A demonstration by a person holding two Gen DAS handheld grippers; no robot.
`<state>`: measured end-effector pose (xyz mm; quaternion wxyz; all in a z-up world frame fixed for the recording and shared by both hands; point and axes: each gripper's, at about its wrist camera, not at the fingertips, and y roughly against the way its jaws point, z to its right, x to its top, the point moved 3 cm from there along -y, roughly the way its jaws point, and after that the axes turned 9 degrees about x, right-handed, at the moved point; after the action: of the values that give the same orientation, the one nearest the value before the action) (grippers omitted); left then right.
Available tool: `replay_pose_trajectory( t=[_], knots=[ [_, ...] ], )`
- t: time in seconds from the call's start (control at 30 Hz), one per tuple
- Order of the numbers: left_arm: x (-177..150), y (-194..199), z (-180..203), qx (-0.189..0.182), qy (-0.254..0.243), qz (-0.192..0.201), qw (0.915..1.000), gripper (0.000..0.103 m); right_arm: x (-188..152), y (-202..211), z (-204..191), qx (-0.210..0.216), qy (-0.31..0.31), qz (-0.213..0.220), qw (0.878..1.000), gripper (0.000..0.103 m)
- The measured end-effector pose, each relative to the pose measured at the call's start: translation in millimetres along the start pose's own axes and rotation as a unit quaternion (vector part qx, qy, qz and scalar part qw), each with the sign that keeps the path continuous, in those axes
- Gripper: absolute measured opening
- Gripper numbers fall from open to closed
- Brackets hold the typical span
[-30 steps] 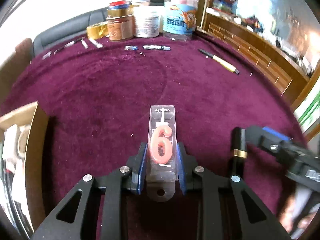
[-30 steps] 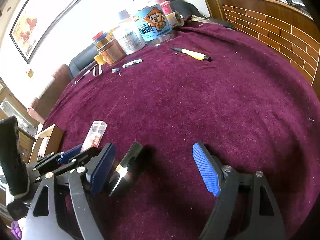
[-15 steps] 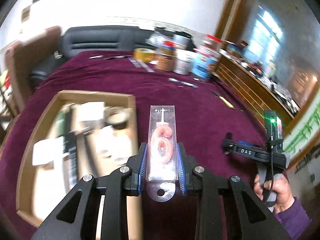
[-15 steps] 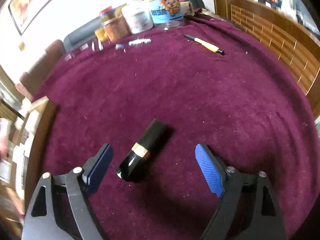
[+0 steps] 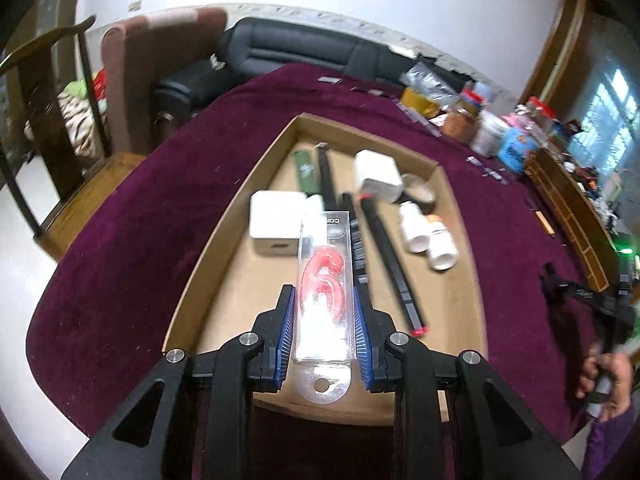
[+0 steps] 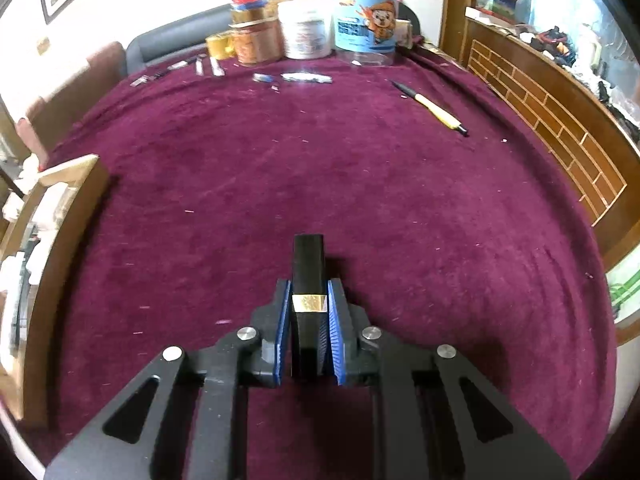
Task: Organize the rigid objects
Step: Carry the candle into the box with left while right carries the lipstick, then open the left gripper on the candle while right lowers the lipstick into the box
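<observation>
The left gripper (image 5: 323,322) has its jaws clamped on a clear candle pack (image 5: 325,280) above the cardboard tray (image 5: 224,216), crowded with white boxes (image 5: 276,216) and bottles (image 5: 440,244). The right gripper (image 6: 307,328) jaws pinch a black tube (image 6: 307,264) on the bench (image 6: 320,168); a pen (image 6: 436,112) lies far right.

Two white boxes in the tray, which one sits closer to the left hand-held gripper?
The flat white box at the tray's left side, just beyond the candle pack. The other white box lies farther back, beside the tape roll.

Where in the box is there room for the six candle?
Bare cardboard lies along the box's left wall, below the white box, and right of the black stick near the front. The middle and far end are crowded.
</observation>
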<state>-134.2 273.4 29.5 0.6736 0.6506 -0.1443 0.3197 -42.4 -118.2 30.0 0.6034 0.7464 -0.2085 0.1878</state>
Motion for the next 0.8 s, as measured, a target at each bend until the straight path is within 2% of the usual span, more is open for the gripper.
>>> replay_pose_trajectory(
  t=[0.13,0.17,0.27,0.43,0.6,0.8],
  knots=[
    [-6.4,-23.7,-8.9,0.019,0.014,-0.041,0.9989,0.024,2.7,20.3,-28.5,0.051,0.011,0.008,0.999,0.015],
    [-7.5,-23.1,-7.4,0.031,0.007,-0.034,0.9989,0.024,3.0,23.7,-37.6,0.064,0.015,0.008,0.998,0.015],
    [-9.3,-23.4,-9.7,0.038,0.009,-0.036,0.9986,0.025,3.8,32.5,-70.2,0.102,0.035,0.006,0.994,0.015],
    [-10.2,-23.9,-9.7,0.056,0.000,-0.036,0.9978,0.026,-2.4,32.6,-132.1,0.164,0.074,-0.021,0.983,0.015],
    [-9.8,-5.5,-8.6,0.037,0.002,-0.009,0.9993,0.047,-14.6,21.3,-192.9,0.218,0.108,-0.062,0.968,0.016],
    [-7.0,12.7,-17.5,0.034,0.015,0.025,0.9990,0.054,-31.1,3.4,-240.9,0.221,0.147,-0.089,0.960,0.016]
  ],
)
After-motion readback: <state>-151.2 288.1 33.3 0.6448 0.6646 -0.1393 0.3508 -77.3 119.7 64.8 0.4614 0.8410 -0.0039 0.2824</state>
